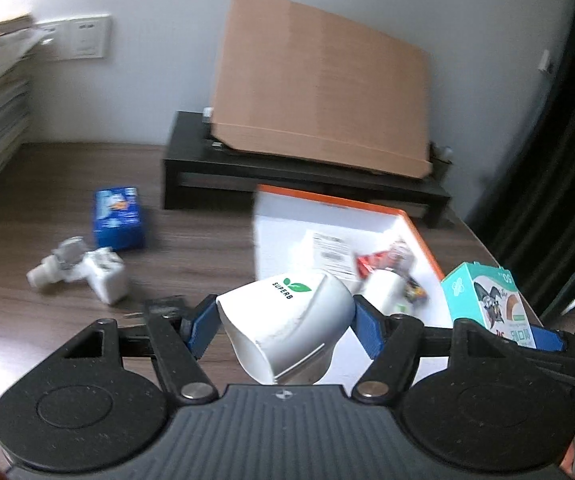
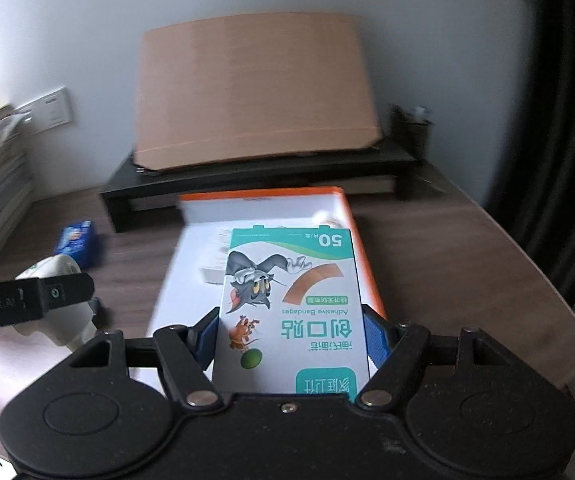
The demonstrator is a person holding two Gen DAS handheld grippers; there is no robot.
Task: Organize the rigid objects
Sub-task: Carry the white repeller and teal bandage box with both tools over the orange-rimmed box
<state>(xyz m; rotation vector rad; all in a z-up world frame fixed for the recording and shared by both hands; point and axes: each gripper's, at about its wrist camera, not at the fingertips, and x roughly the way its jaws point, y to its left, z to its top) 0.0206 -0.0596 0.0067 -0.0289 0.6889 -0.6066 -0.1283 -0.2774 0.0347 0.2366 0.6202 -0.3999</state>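
The left tool (image 1: 285, 326) is closed on a white cup (image 1: 287, 320), its blue pads (image 1: 203, 330) pressing the cup's two sides; the cup lies tilted with its mouth toward the camera, held off the bench (image 1: 191, 248) at the near left edge of the tray (image 1: 419, 236). The right tool (image 2: 291, 336) is clamped wide on a bandage box (image 2: 291, 300), gripped by its long edges and held flat over the tray's white floor.

The step in hand looks like carrying both items into the orange-rimmed tray. To do it well, each tool should be brought fully past the rim before lowering, since the cup still hangs at the tray's edge. The box should go down flat on a bare patch, clear of the small red item (image 1: 375, 260) and the papers already in the tray. The cup is round and may roll if laid on its side, so it is better stood on its base or wedged against a wall. The two tools sit close together, so staggering the placements would avoid a knock.

The cup reads "SUPERB" beneath a green leaf mark. The box, seen upside down, reads "Adhesive Bandages", "50" and large Chinese characters, with a cartoon cat and mouse. A blue carton (image 1: 117, 218) and white plug adapters (image 1: 105, 276) wait on the bench; their print is too blurred to read.
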